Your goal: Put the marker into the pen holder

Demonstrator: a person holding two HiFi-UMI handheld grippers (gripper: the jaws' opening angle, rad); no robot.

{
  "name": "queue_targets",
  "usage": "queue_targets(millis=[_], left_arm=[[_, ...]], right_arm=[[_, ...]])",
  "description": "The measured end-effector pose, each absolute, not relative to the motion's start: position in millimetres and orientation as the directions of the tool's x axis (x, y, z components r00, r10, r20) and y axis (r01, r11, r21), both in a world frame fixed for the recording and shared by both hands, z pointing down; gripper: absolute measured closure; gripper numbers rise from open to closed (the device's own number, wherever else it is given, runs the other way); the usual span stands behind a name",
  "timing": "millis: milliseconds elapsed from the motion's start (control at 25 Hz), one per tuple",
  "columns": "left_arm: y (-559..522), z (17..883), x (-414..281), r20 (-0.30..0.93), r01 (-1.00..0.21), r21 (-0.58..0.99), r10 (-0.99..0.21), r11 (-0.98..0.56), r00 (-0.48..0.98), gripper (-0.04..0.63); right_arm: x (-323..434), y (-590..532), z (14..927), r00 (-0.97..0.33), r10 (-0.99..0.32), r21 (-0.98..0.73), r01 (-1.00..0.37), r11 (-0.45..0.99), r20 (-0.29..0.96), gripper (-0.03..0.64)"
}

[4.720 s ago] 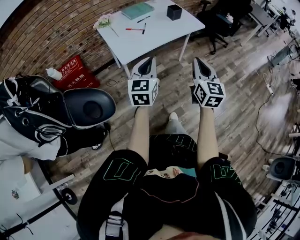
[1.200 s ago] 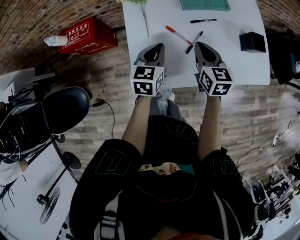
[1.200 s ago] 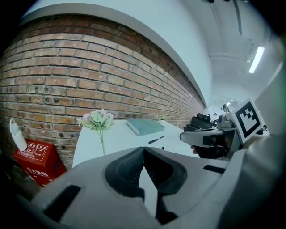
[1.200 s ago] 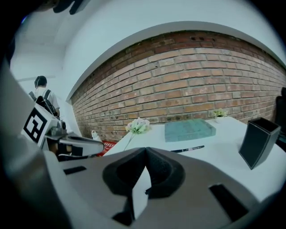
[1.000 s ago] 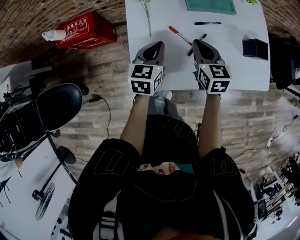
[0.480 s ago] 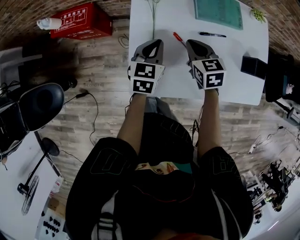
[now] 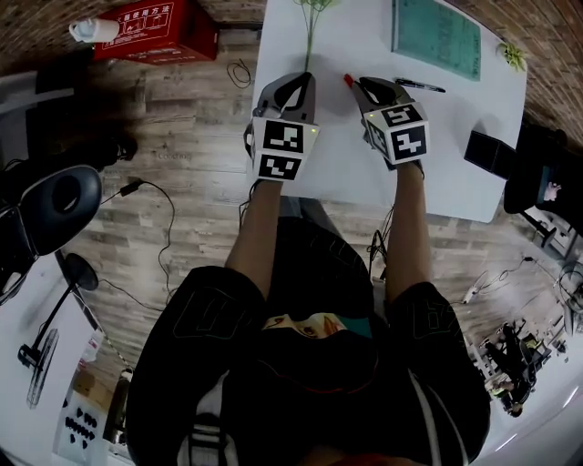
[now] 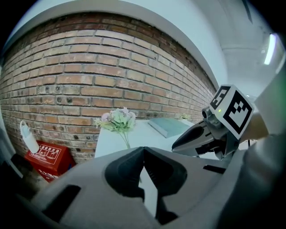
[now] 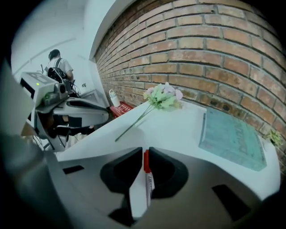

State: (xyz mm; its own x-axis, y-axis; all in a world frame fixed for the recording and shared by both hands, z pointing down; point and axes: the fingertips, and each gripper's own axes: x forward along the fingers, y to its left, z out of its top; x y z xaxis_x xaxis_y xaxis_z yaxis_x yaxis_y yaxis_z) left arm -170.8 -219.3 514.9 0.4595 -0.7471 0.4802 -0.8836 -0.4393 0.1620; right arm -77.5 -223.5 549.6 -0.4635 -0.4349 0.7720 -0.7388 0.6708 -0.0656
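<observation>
A red-capped marker [image 9: 146, 166] with a white body lies lengthwise in my right gripper [image 9: 145, 150]. The jaws press on both sides of its cap. In the head view the red cap [image 7: 348, 80] pokes out just ahead of my right gripper [image 7: 364, 85], low over the white table [image 7: 346, 164]. The black square pen holder [image 7: 492, 153] stands near the table's right edge, well right of that gripper. My left gripper [image 7: 293, 84] hovers over the table's left part, shut and empty [image 8: 144, 149]. A black marker [image 7: 419, 86] lies right of the right gripper.
A green book [image 7: 435, 36] lies at the back of the table, and a flower sprig [image 9: 161, 99] at the back left. A brick wall [image 8: 89, 76] backs the table. A red box [image 7: 155, 27] sits on the floor to the left. A dark chair [image 7: 55, 196] stands behind left.
The view has closed in on the table. Both grippers moved forward over it, and the right one came down over the red marker, which now sits between its jaws.
</observation>
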Motion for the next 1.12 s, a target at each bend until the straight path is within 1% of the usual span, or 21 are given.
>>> queue_targets(millis=[400,800,1120], left_arm=[[-234,523,-179,0.481,-0.887,0.197,-0.747,-0.417,0.458,0.591],[-248,529,-187,0.465,-0.878,0.254,-0.745,-0.404,0.478,0.591],[-251,527,-183,0.438,-0.865,0.299,-0.747,-0.404,0.5,0.591]], right_arm=[[-88,-230,576,-0.407,-0.284,-0.09,-0.692,0.717,0.868,0.544],[-90,-233,591,-0.336,-0.201,-0.1,-0.697,0.71,0.92,0.54],[-86,-234,597,-0.262,-0.156,-0.072,-0.69,0.72,0.952,0.545]])
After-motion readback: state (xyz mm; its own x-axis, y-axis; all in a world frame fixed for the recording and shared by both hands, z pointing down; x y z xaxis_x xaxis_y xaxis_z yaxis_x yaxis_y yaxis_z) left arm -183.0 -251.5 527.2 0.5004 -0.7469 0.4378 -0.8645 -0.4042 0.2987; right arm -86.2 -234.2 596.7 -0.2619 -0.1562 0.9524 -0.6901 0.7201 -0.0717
